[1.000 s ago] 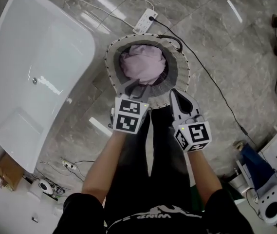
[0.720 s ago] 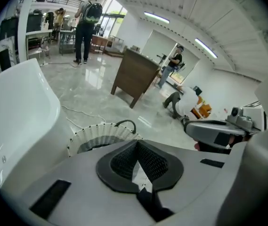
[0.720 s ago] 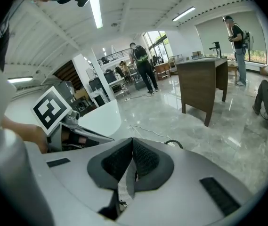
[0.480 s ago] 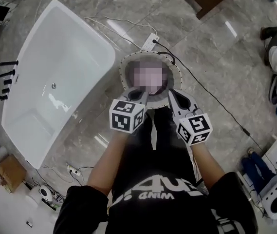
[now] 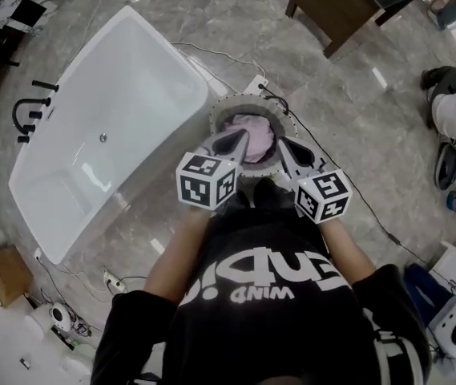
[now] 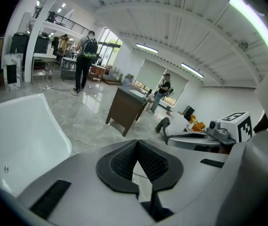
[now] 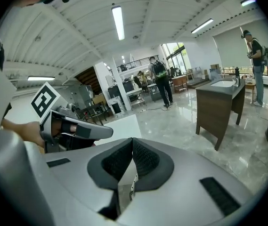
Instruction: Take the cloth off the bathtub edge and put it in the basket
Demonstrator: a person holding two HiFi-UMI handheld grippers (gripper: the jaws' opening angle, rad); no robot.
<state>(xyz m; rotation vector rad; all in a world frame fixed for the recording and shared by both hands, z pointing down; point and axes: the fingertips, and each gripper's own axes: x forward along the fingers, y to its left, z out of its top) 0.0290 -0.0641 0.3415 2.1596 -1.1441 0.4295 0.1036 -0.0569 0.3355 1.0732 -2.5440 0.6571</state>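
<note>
The bathtub (image 5: 107, 127) takes up the left of the floor (image 5: 372, 135), and its rim is bare all round in the head view: no cloth hangs on any edge. The basket (image 5: 269, 115) stands on the floor just beside the tub's near right corner, with a power strip (image 5: 256, 84) and its cable just beyond it. The cloth (image 5: 253, 135), pink and bunched, lies inside the basket, in the middle and within the rim as far as the head view shows; the two grippers cover the near rim, so whether a fold trails over there I cannot tell.

The left gripper (image 5: 240, 137) hangs above the basket's near left rim, apart from the cloth. In its own view the left gripper (image 6: 137, 142) has its pads pressed together with nothing between them. The right gripper (image 5: 284, 144) hangs above the near right rim, and the right gripper (image 7: 132, 140) in its own view is likewise closed tip to tip and empty.

As I judge it, the carrying is done and the step in hand is the pull-away after the drop. The next move calls for little: bring both hands clear of the basket without catching its rim, then check the near rim for any trailing cloth.
</note>
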